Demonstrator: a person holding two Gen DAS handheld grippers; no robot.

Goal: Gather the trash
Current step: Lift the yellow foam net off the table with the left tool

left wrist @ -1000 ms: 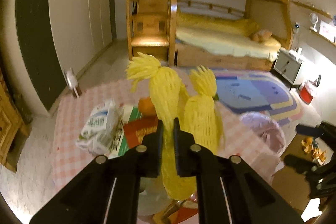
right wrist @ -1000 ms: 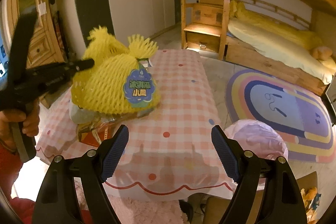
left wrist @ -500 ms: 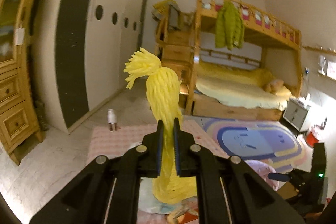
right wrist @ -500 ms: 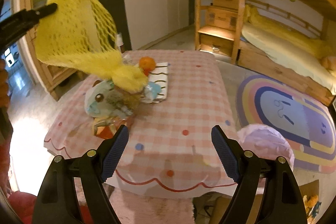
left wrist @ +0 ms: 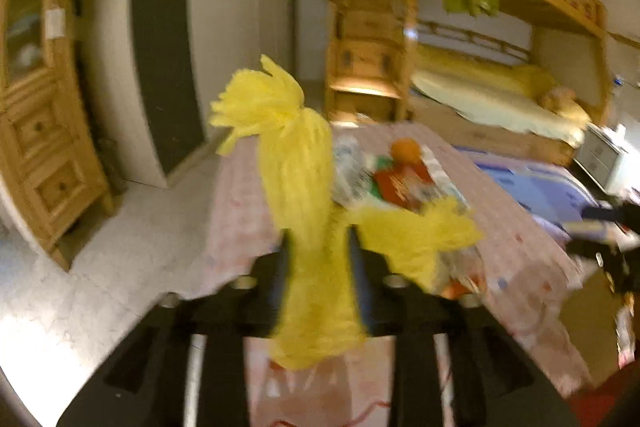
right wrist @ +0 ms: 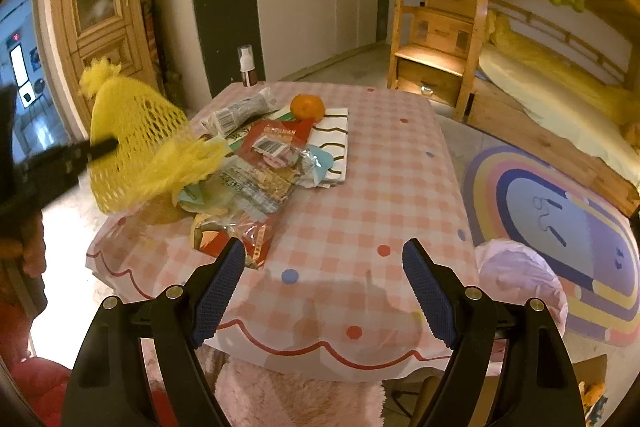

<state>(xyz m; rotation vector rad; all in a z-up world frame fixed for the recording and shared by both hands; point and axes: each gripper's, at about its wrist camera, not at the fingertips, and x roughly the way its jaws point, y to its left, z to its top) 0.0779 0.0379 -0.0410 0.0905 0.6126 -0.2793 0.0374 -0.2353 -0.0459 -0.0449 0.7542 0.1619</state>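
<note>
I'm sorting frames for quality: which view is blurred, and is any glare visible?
Left wrist view: motion-blurred throughout, yellow foam net and left gripper smeared. Right wrist view: sharp, with floor glare beside the table; right gripper crisp.

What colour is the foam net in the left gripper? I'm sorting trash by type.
Yellow; the foam net shows best in the right wrist view.

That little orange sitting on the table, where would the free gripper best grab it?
Take the orange across its round middle, coming from above: a striped cloth and wrappers crowd its base. The right hand-held gripper is open and free.
</note>
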